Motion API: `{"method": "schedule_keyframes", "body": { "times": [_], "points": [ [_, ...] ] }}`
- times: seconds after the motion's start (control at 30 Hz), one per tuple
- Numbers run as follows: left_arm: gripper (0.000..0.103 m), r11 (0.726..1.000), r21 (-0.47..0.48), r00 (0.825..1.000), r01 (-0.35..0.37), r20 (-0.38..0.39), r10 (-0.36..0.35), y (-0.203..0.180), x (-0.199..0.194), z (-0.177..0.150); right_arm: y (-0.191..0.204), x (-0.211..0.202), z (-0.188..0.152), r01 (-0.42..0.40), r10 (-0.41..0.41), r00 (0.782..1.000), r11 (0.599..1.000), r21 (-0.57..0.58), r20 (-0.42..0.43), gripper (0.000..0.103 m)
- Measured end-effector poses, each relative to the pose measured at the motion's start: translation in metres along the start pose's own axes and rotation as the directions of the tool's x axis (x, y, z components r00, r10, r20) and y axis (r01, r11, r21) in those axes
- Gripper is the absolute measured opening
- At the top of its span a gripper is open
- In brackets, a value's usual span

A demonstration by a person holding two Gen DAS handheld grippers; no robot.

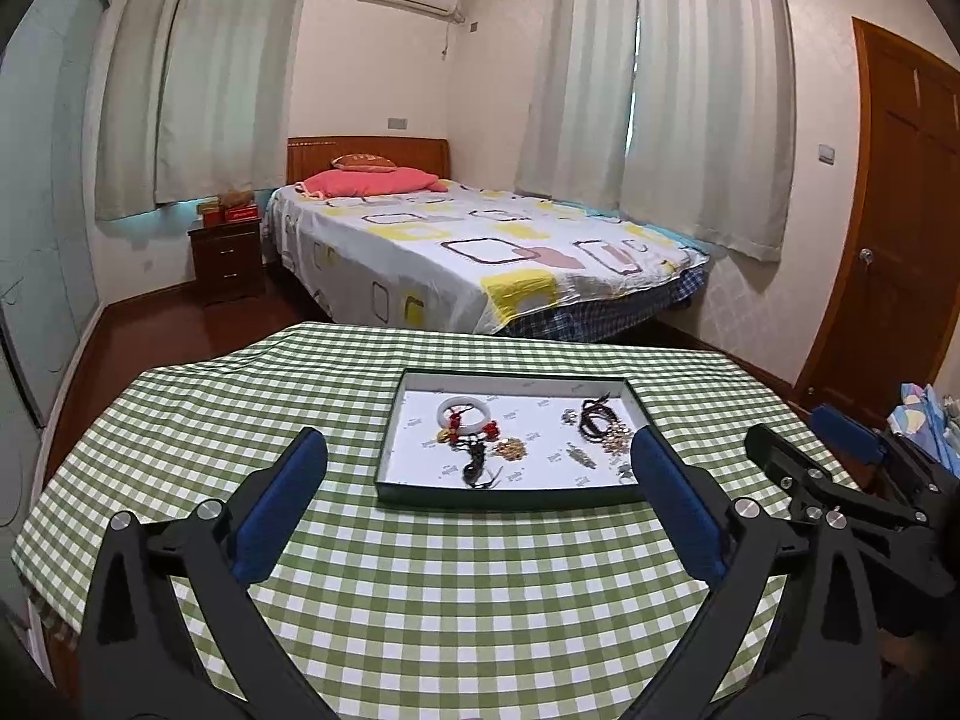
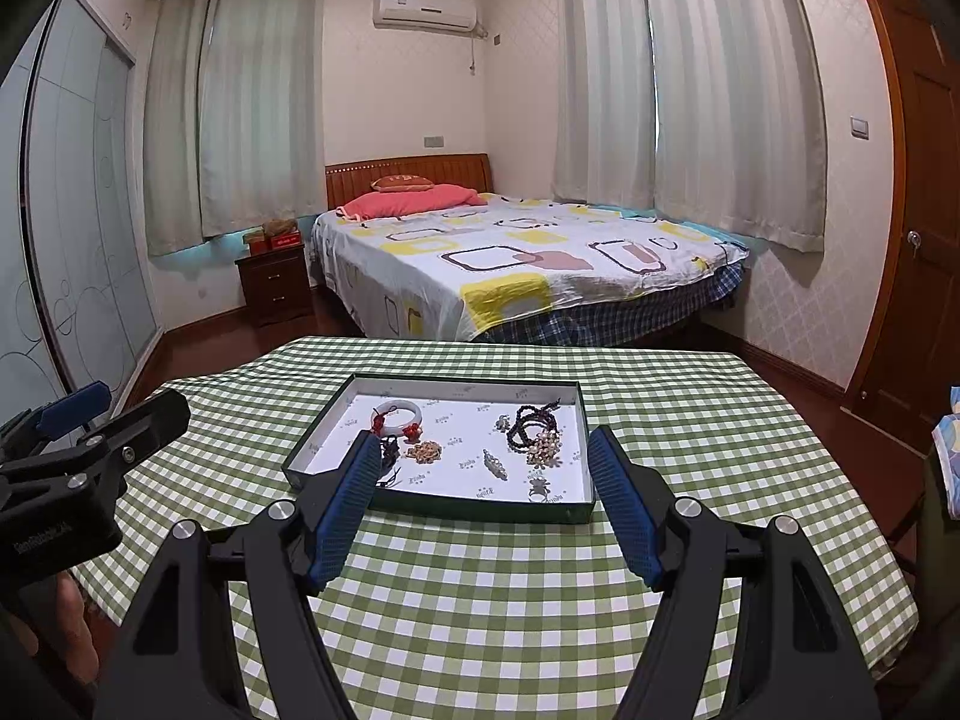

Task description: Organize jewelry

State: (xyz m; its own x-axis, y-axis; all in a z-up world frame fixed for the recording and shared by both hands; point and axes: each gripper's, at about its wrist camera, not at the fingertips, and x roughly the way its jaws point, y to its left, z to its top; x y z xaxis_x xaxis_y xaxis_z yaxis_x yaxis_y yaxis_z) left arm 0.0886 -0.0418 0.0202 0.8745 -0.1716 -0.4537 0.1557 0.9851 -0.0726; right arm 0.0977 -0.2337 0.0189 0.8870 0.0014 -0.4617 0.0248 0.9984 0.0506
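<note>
A shallow dark-rimmed tray (image 1: pixel 510 497) with a white floor lies on the green checked tablecloth; it also shows in the right wrist view (image 2: pixel 480 510). In it lie a white bangle with red knots (image 1: pixel 465 411) (image 2: pixel 399 414), a dark bead string (image 1: pixel 597 417) (image 2: pixel 528 423), a gold cluster (image 1: pixel 510 449) (image 2: pixel 424 450), a silver brooch (image 2: pixel 495 463) and a black cord pendant (image 1: pixel 477 468). My left gripper (image 1: pixel 480 450) is open, above the cloth just short of the tray. My right gripper (image 2: pixel 486 450) is open at the tray's near rim. Both are empty.
The table (image 1: pixel 420 600) is round, its edge falling away on all sides. Beyond it stand a bed (image 1: pixel 480 240), a dark nightstand (image 1: pixel 228 258), and a wooden door (image 1: pixel 900 240) at right. The other gripper shows at each view's side (image 1: pixel 840 468) (image 2: pixel 90 438).
</note>
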Motion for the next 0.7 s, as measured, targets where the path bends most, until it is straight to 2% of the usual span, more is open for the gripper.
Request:
{"method": "schedule_keyframes", "body": {
  "times": [0.17, 0.7],
  "points": [
    [0.099, 1.000, 0.016, 1.000, -0.019, -0.009, 0.019, 0.002, 0.001, 0.000, 0.001, -0.001, 0.000, 0.000, 0.000, 1.000, 1.000, -0.002, -0.002, 0.069],
    [0.099, 1.000, -0.001, 1.000, 0.025, -0.006, -0.025, 0.010, 0.002, -0.002, 0.003, -0.001, -0.003, 0.003, -0.003, 1.000, 1.000, -0.009, -0.014, 0.069]
  ]
}}
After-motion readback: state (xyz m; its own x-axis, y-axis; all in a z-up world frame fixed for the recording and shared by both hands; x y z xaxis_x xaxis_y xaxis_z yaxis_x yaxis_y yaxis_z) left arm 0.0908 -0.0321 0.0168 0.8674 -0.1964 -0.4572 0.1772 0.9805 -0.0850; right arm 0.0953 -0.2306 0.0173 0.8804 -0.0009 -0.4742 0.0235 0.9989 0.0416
